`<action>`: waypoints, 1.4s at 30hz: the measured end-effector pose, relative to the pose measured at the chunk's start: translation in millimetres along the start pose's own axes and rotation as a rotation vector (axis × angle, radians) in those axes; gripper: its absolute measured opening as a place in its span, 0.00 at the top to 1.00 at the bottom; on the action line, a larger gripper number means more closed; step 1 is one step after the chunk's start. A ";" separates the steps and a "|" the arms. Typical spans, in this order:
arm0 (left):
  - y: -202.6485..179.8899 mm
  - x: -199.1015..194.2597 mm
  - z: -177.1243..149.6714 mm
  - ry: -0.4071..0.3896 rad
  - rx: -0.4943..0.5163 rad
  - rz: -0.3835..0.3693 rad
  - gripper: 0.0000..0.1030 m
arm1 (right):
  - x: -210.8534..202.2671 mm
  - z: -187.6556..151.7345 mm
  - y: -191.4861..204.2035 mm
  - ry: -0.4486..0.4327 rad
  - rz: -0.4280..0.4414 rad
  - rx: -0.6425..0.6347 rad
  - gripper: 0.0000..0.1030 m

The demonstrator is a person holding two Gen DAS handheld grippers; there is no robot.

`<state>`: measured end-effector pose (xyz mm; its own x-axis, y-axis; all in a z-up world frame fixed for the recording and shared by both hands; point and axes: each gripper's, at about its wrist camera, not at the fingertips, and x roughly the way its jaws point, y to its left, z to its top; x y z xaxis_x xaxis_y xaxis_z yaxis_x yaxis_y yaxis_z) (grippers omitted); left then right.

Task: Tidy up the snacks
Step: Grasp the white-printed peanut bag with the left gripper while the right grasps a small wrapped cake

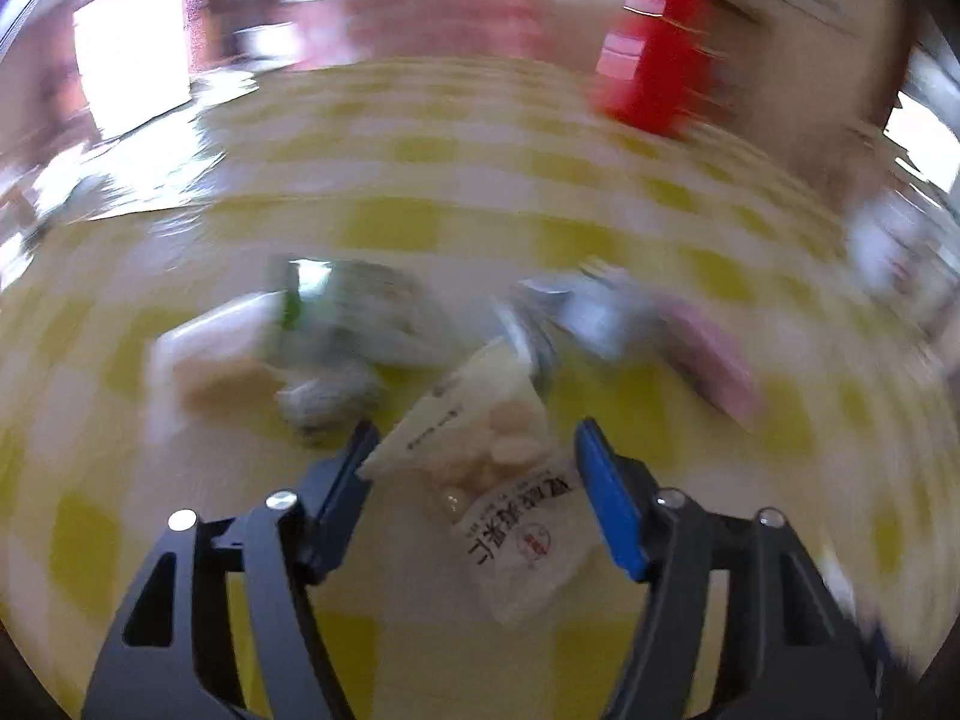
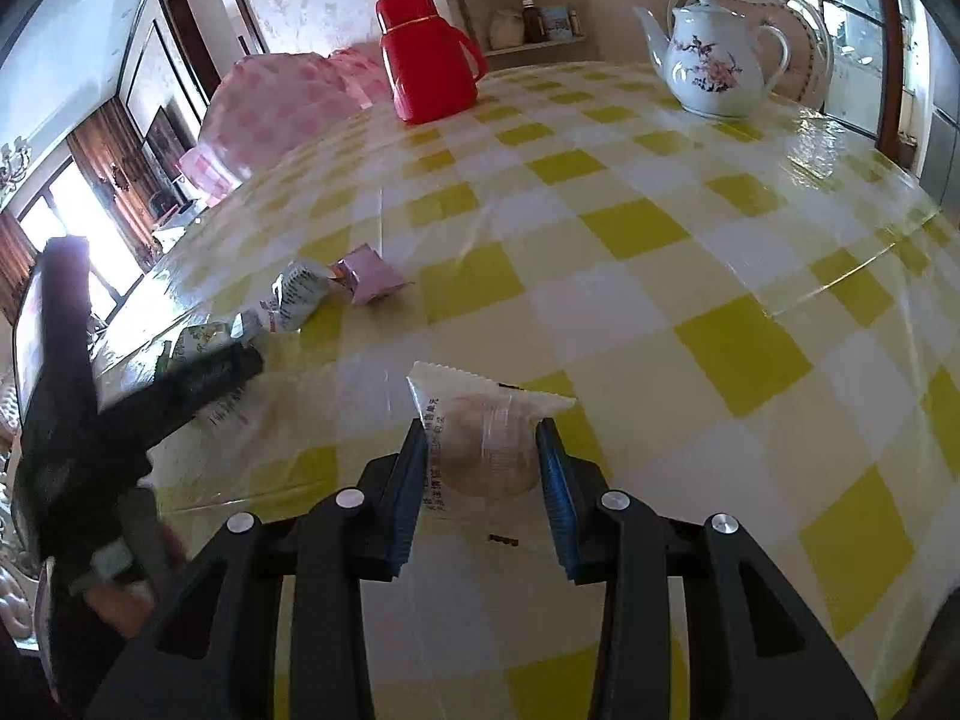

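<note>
In the right wrist view, low in the frame, the right gripper has its blue-padded fingers drawn in narrow on a clear-wrapped round pastry, both pads pressing on the sides of the packet, whose serrated top edge sticks out past the fingertips over the yellow-and-white checked tabletop. To the left edge of that frame the left gripper reaches in as a dark blurred shape, its tip over the snacks at the middle left. In the left wrist view, which is smeared by motion, the left gripper shows at the bottom with its fingers about half apart; a white packet with printed characters lies between them on the tabletop, one corner just beside the left-hand finger, the right-hand pad clear of it, so nothing is gripped. Just beyond, across the middle of that frame, lie more snacks: a pale packet at the left, a green-and-white packet beside it, a silvery packet right of centre and a pink packet further right. In the right wrist view the pink packet and a white printed packet lie touching at the middle left. Farther back stand a red flask at the upper centre and a white flowered teapot at the upper right, well apart.
</note>
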<state>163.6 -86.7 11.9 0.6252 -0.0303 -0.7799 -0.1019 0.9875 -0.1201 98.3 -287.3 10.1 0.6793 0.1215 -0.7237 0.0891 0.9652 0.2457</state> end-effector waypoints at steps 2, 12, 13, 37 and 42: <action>-2.7 -11.8 -7.5 0.001 0.070 -0.064 0.49 | -2.4 -0.2 -2.8 -0.004 -0.006 0.012 0.64; -12.2 -47.3 -58.9 0.047 0.390 -0.280 0.10 | -9.3 -12.9 -2.2 0.021 -0.009 -0.008 0.64; -9.7 -46.7 -58.4 0.048 0.377 -0.273 0.07 | -8.7 -14.7 -2.9 0.029 -0.015 -0.011 0.64; -1.8 -77.5 -75.1 -0.026 0.352 -0.238 0.61 | -35.7 -35.4 4.7 -0.022 -0.006 -0.059 0.65; 19.4 -83.0 -73.0 -0.032 0.286 -0.240 0.60 | -40.3 -48.7 21.0 -0.013 0.023 -0.086 0.65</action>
<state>53.2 -76.3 29.4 0.6296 -0.2654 -0.7302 0.2679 0.9564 -0.1165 37.3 -260.7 13.1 0.6901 0.1419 -0.7097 0.0105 0.9785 0.2058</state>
